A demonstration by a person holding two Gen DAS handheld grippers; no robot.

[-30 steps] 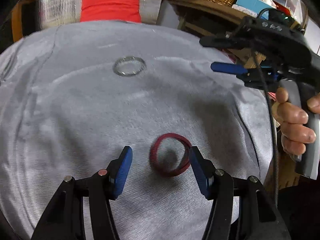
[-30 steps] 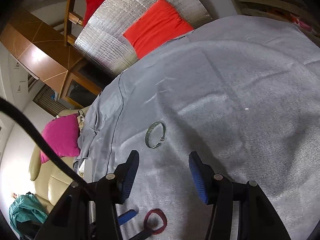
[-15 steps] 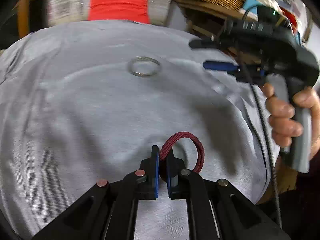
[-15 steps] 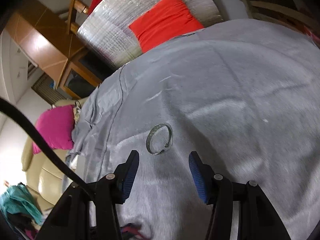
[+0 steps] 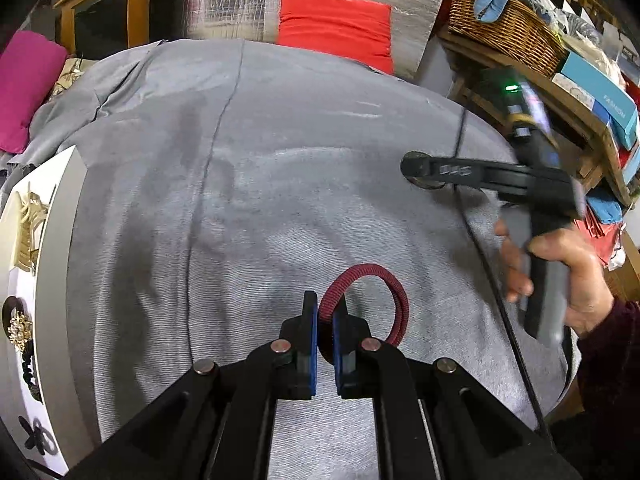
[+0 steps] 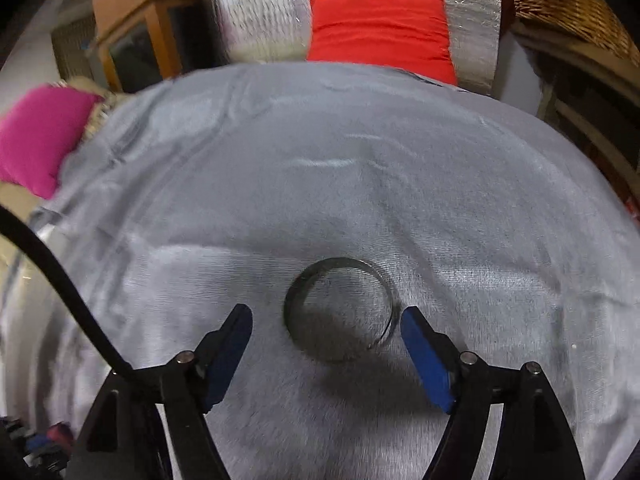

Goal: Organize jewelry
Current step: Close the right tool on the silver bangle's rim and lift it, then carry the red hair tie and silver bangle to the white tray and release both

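Observation:
My left gripper [image 5: 325, 320] is shut on the rim of a dark red bangle [image 5: 372, 300] and holds it upright above the grey cloth [image 5: 280, 184]. My right gripper [image 6: 326, 324] is open, its blue pads either side of a dark metal bangle [image 6: 338, 312] that lies flat on the cloth [image 6: 360, 184]. The right gripper also shows in the left wrist view [image 5: 416, 168], held by a hand at the right, blurred. A white tray [image 5: 44, 280] at the left edge holds a gold hair claw [image 5: 28, 232], a jewelled brooch [image 5: 18, 330] and dark pieces.
A red cushion [image 5: 336, 28] leans on a silver foil panel [image 5: 232, 0] behind the table. A wicker basket [image 5: 500, 28] and boxes sit on a wooden shelf at the right. A pink cushion [image 5: 24, 84] lies at the far left.
My left gripper has swung left with the red bangle, bringing the white tray into view. My right gripper has dropped down around the metal bangle, which now lies between its open pads.

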